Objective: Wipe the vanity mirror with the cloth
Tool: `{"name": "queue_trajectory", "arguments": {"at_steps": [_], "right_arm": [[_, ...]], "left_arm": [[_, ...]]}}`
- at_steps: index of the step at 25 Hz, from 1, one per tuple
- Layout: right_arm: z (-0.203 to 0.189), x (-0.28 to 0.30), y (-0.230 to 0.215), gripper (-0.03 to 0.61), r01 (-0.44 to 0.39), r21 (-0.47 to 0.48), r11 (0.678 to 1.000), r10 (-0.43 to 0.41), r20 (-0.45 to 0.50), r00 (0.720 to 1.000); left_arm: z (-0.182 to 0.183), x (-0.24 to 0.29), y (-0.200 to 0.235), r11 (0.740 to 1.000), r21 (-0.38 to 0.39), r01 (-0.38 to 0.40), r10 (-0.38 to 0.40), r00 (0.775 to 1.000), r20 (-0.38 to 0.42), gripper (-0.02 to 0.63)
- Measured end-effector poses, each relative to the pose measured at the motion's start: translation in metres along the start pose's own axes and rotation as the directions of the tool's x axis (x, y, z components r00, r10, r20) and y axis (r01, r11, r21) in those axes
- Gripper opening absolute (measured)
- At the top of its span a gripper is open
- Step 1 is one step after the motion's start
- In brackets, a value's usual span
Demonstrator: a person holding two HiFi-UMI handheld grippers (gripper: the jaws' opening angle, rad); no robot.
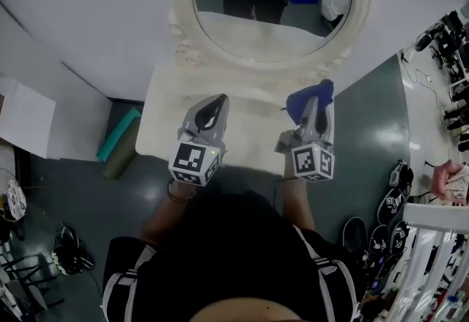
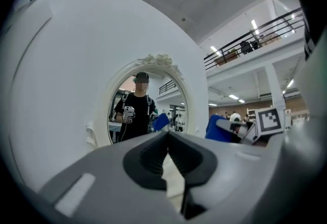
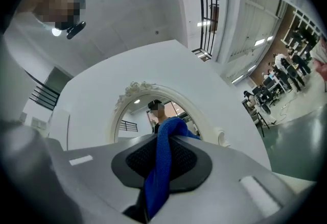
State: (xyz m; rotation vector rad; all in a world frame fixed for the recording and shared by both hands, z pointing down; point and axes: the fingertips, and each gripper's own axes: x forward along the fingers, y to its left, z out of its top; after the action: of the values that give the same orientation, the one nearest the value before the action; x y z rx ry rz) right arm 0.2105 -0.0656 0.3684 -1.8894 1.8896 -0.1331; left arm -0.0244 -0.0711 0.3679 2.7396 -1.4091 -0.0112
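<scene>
An oval vanity mirror [image 1: 271,1] in an ornate white frame stands at the back of a small white vanity table [image 1: 165,119]. My right gripper [image 1: 316,102] is shut on a blue cloth [image 1: 308,99], held over the table a short way in front of the mirror's lower right rim. The blue cloth [image 3: 161,167] hangs pinched between the jaws, with the mirror [image 3: 153,113] straight ahead. My left gripper [image 1: 215,105] is shut with nothing in it, hovering over the table's middle. From the left gripper [image 2: 167,135] the mirror [image 2: 145,110] lies ahead, and the cloth [image 2: 217,128] shows to the right.
A white curved wall [image 1: 88,27] backs the vanity. A teal box [image 1: 121,136] lies on the floor to the table's left. Shoes and bags [image 1: 392,203] crowd the floor at right, beside a white rail [image 1: 432,254].
</scene>
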Motion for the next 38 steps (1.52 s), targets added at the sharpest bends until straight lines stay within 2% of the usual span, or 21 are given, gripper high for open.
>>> {"name": "queue_trajectory", "arguments": {"at_steps": [6,12,26,32,38], "right_arm": [[0.003,0.036,0.008,0.046,0.083,0.019,0.996,-0.085,0.068,0.994],[-0.008,0.061,-0.017,0.046,0.148,0.116,0.982,-0.157,0.075,0.985],[-0.029,0.133,-0.075,0.046,0.193,0.193,0.962,-0.210,0.070,0.975],[-0.045,0.164,-0.098,0.046,0.225,0.225,0.948,-0.245,0.064,0.967],[-0.053,0.186,-0.104,0.046,0.213,0.219,0.952,-0.236,0.086,0.968]], "left_arm": [[0.008,0.018,0.035,0.998,-0.004,0.059,-0.059,0.998,0.003,0.008],[0.014,0.034,0.033,0.997,-0.008,0.076,-0.076,0.997,0.007,0.008],[0.010,0.080,0.034,0.998,-0.052,0.030,-0.030,0.999,0.016,0.009],[0.013,0.098,0.043,1.000,-0.029,0.000,0.000,1.000,0.020,0.008],[0.008,0.114,0.050,1.000,-0.023,-0.014,0.014,1.000,0.009,0.008]]}}
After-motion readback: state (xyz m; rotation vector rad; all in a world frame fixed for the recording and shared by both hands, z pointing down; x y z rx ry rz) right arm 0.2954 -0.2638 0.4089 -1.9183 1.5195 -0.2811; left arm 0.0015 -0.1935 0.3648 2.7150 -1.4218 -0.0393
